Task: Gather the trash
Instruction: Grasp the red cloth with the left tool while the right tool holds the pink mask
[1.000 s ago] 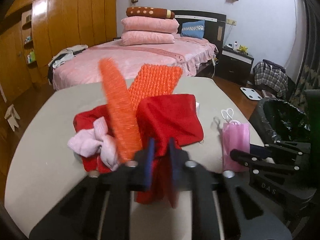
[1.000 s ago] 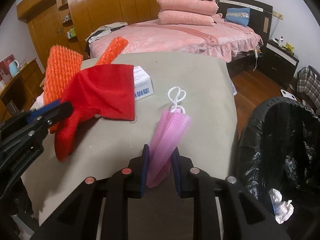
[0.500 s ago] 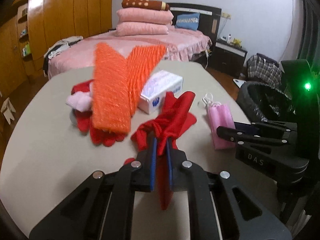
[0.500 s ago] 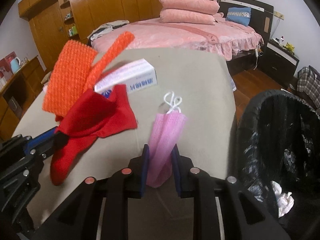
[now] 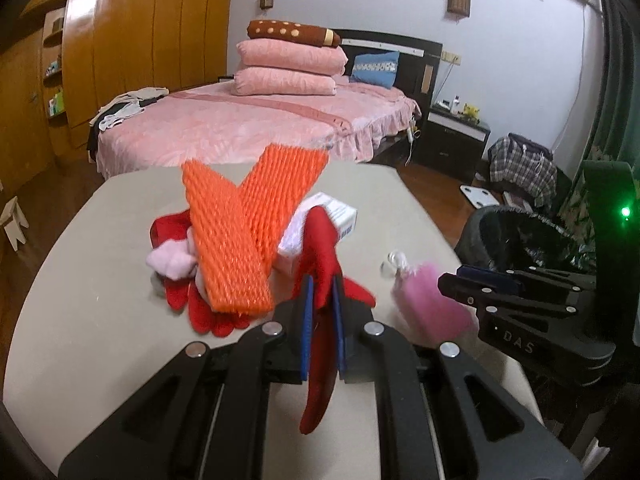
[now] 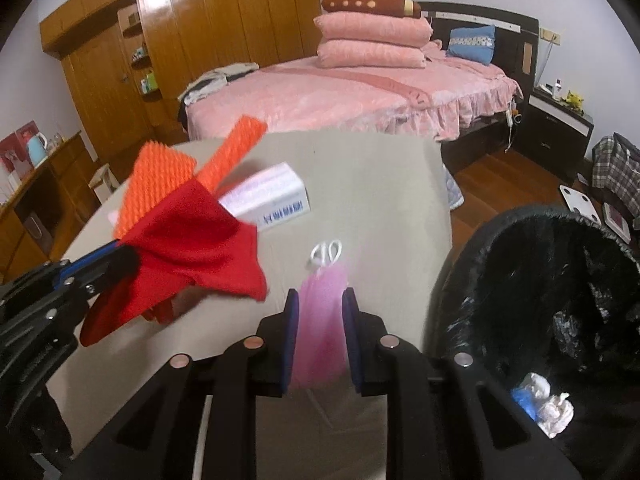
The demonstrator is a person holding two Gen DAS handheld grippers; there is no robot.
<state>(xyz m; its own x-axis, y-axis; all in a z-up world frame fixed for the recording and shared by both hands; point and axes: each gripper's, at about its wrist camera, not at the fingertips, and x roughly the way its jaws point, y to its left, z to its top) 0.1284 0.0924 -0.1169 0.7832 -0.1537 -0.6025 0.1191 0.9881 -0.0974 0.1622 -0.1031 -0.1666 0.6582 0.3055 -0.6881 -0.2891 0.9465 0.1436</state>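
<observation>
My left gripper (image 5: 320, 286) is shut on a red cloth (image 5: 320, 264) that hangs from its blue pads above the beige table (image 5: 100, 320). From the right wrist view the same red cloth (image 6: 192, 248) droops from the left gripper (image 6: 120, 254) at the left. My right gripper (image 6: 318, 304) is shut on a pink face mask (image 6: 320, 320) with white ear loops, lifted off the table. In the left wrist view the pink mask (image 5: 432, 304) shows blurred beside the right gripper (image 5: 456, 278).
On the table lie two orange foam nets (image 5: 240, 236), a white box (image 5: 336, 216), a pink-white sock (image 5: 170, 260) and red gloves (image 5: 200, 312). A black-lined trash bin (image 6: 560, 300) with crumpled waste stands right of the table. A pink bed (image 6: 360, 92) lies behind.
Both grippers rose with their loads: the red cloth came off the pile and uncovered the white box, and the mask left the table. The view shifted toward the bin.
</observation>
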